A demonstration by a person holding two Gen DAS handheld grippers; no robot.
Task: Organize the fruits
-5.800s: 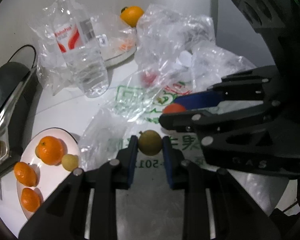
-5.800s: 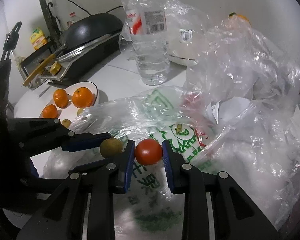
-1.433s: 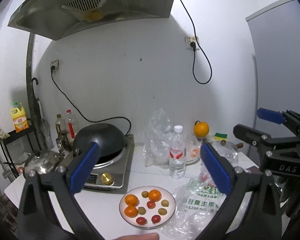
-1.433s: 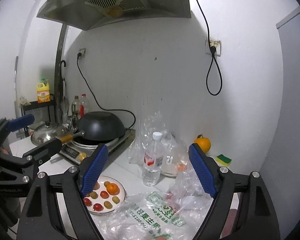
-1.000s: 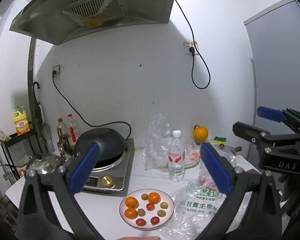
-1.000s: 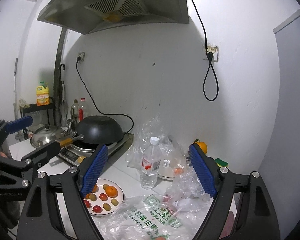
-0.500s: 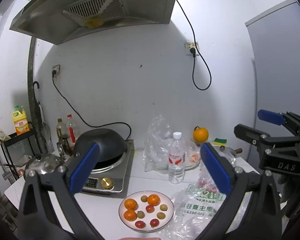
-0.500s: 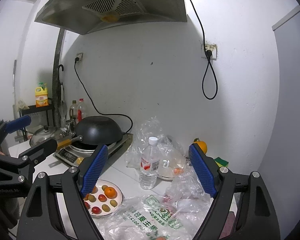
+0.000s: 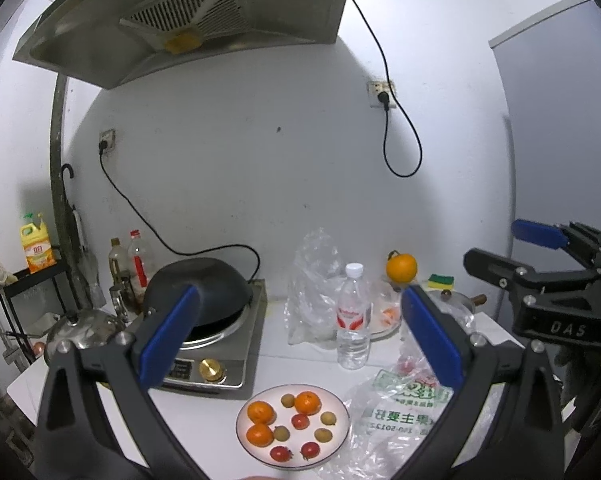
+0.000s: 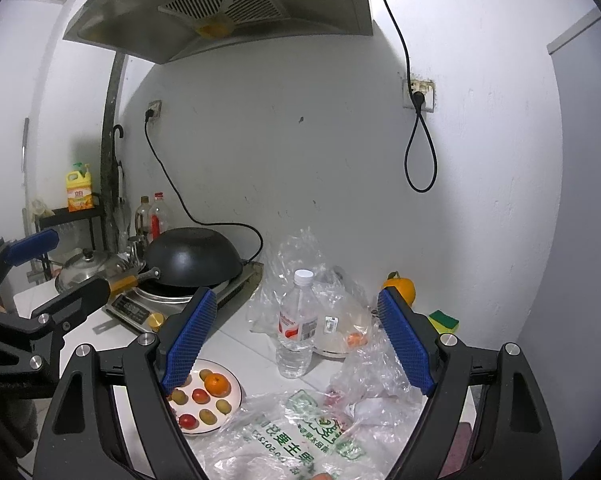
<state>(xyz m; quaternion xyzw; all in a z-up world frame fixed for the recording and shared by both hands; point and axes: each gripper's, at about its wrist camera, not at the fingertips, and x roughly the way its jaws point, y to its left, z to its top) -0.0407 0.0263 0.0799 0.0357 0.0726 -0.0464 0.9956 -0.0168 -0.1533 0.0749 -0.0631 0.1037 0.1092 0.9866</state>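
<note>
The left gripper [image 9: 300, 336] and right gripper [image 10: 296, 334] both hang wide apart with nothing between their pads, held well above the bench [image 9: 204, 416]. Below and ahead of them sits the plate [image 9: 340, 404] of fruits [image 9: 306, 403], just beside the printed plastic bag [image 10: 300, 436].

The left gripper [image 9: 296, 336] is showing two matte black, angular fingers braced by triangular cut-outs and dotted with round silver screws, each one wearing a long blue pad [image 9: 167, 335] on its inner face. The right gripper [image 10: 296, 340] is wearing the same black frame and silver screws, its blue pads [image 10: 188, 338] carrying a fine cross-hatched texture. Seen from the left wrist view, the right gripper's black side plate is bearing pale raised letters reading DAS, with a blue pad tipping its upper finger.
</note>
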